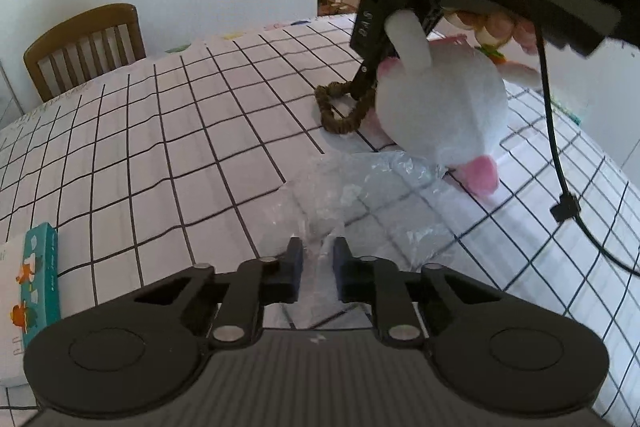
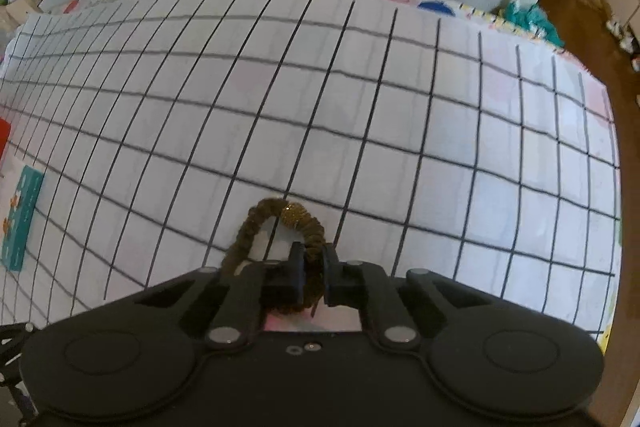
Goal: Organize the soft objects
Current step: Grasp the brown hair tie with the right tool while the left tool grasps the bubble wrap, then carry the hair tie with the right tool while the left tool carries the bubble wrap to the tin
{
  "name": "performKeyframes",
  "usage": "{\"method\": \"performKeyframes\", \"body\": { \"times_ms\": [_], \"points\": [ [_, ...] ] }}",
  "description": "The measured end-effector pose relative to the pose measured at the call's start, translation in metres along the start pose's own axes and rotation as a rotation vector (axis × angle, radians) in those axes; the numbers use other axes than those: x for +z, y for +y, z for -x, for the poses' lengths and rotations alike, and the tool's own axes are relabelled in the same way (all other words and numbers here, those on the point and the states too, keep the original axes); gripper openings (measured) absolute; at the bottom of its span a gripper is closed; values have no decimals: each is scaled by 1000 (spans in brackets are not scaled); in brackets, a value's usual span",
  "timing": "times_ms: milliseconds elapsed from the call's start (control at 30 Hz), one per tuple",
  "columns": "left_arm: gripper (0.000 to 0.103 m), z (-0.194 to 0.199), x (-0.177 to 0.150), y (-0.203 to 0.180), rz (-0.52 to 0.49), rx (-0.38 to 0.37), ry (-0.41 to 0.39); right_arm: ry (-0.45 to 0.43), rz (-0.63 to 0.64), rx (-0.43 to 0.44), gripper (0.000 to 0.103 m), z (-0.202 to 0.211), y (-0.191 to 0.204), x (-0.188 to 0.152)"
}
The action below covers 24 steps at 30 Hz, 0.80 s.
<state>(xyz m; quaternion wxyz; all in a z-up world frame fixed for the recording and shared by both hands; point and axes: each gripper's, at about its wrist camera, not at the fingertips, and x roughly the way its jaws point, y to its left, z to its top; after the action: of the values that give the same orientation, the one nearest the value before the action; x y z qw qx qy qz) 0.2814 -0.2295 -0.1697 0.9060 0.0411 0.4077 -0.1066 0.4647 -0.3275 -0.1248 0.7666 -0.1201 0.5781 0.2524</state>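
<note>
Left gripper (image 1: 317,269) angles downward, jaws nearly together; right gripper (image 2: 313,273) at its one o'clock points steeply down, jaws clamped

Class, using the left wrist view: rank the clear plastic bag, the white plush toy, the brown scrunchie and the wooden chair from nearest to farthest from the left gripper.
1. Clear plastic bag, between the left gripper's fingertips.
2. White plush toy, beyond the bag, to the right.
3. Brown scrunchie, just left of the toy, slightly farther back.
4. Wooden chair, far left, past the table's edge.
</note>
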Motion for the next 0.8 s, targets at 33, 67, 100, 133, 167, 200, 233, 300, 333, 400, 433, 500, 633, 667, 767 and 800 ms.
{"method": "performKeyframes", "body": {
  "times_ms": [33,67,100,133,167,200,233,300,333,400,433,500,633,667,767,800],
  "points": [
    [13,0,0,2,12,1,-4,-17,-5,2,7,3,0,-1],
    [12,0,1,4,24,-1,-7,-37,-12,1,7,6,0,-3],
    [11,0,1,6,34,-2,-10,-57,-17,1,7,9,-1,-3],
    [11,1,1,8,41,-1,-13,-79,-20,0,7,12,0,-4],
    [11,2,1,10,47,0,-15,-94,-21,3,7,16,-3,-4],
    [10,3,1,12,54,0,-19,-107,-25,2,7,18,-5,-3],
    [10,4,2,14,59,2,-23,-122,-26,0,7,20,-5,-3],
    [10,7,3,16,70,6,-32,-151,-31,5,7,25,-10,0],
    [10,9,3,18,76,6,-36,-164,-36,13,7,29,-14,2],
    [10,13,4,20,86,13,-43,-178,-46,37,7,34,-18,7],
    [10,15,3,21,92,13,-46,-189,-47,46,7,38,-17,7],
    [10,19,4,24,99,17,-51,-209,-46,59,6,46,-14,8],
    [10,32,4,30,126,27,-62,-260,-34,102,6,68,-1,3],
    [10,35,4,33,136,29,-65,-272,-33,116,6,75,2,1],
    [10,50,5,43,161,36,-81,-309,-26,145,6,95,13,-6],
    [10,54,5,47,173,40,-87,-319,-23,151,6,100,17,-8]
  ]
}}
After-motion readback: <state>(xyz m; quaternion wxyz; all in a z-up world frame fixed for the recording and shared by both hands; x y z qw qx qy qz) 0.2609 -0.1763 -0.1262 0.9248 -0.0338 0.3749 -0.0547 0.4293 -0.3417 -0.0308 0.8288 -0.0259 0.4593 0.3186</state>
